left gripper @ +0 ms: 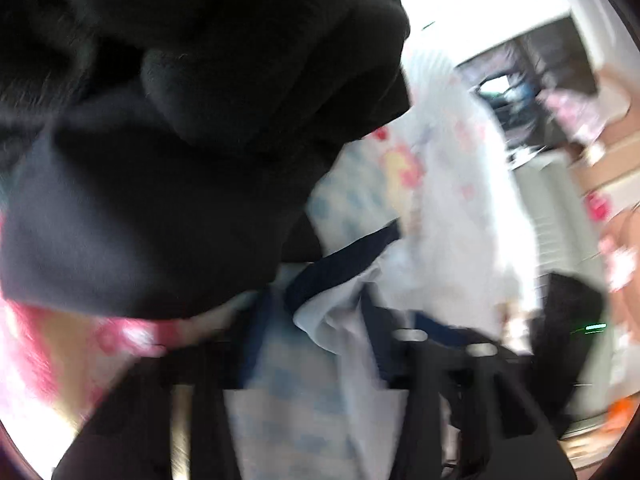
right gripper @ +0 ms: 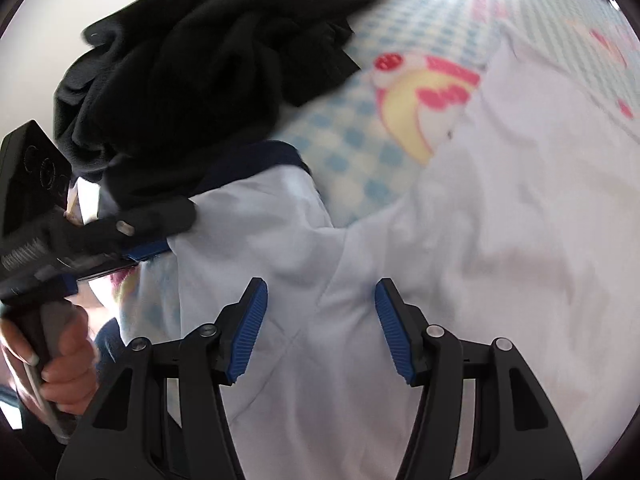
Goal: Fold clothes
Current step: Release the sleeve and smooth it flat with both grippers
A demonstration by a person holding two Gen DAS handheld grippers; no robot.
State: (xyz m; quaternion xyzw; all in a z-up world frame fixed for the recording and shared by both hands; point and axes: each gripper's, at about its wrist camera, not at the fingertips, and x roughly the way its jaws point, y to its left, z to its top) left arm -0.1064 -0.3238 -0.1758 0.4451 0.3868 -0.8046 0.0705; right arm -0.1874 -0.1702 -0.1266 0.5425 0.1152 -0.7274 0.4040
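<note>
pale blue shirt (right gripper: pixel 320 280) under right gripper (right gripper: pixel 320 320) — jaws spread, left gripper (right gripper: pixel 132 236) jaws unclear, no legible writing

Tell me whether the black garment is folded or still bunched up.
Bunched up, not folded. The black garment lies in a crumpled heap on the checked sheet, with irregular creases and no flat layers or straight folded edges.

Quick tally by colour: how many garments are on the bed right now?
Black: 1, the black fleece garment, bunched up.
Pale blue: 1, the light shirt with a navy collar, spread flat.
Total: 2 garments, on the checked bedsheet.
</note>
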